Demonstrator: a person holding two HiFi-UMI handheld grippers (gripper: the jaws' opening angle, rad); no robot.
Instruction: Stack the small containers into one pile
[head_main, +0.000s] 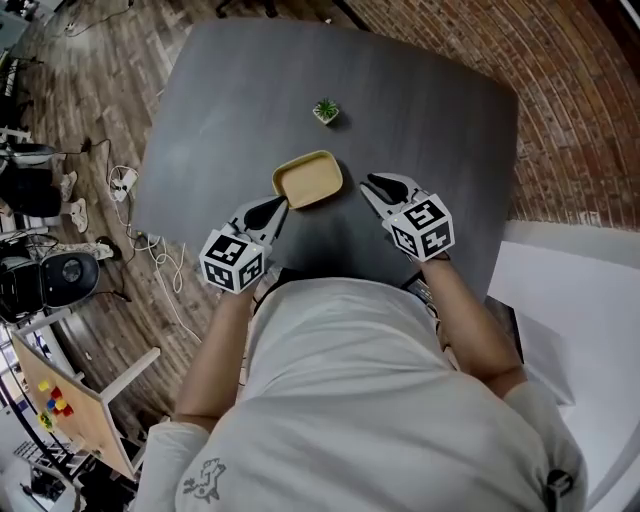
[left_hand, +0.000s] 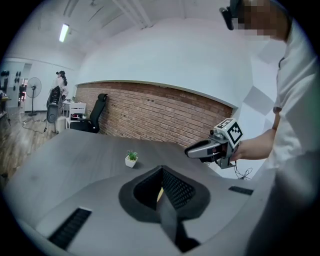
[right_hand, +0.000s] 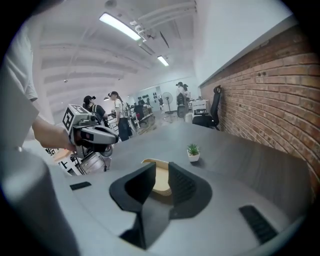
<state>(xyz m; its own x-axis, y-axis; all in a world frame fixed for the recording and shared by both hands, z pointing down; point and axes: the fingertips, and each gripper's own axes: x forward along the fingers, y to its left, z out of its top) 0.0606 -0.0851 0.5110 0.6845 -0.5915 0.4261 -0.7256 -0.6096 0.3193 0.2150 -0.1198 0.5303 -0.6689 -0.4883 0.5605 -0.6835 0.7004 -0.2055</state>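
One tan rectangular container (head_main: 307, 178) lies open side up on the dark grey table (head_main: 420, 110); I cannot tell whether others are nested inside it. My left gripper (head_main: 277, 205) sits at its near left corner with the jaws shut to a point. In the left gripper view only a thin tan sliver of the container (left_hand: 159, 194) shows past the left gripper's (left_hand: 161, 172) jaws. My right gripper (head_main: 368, 183) hovers just right of the container, open, holding nothing. In the right gripper view the container (right_hand: 161, 182) shows through the gap of the right gripper (right_hand: 162, 167).
A small potted plant (head_main: 326, 110) stands behind the container, mid-table. The table's near edge is at my body, and a brick wall (head_main: 560, 90) runs along the far right. Cables (head_main: 150, 245) and a wooden board (head_main: 70, 400) lie on the floor at left. White panels (head_main: 570, 300) are at right.
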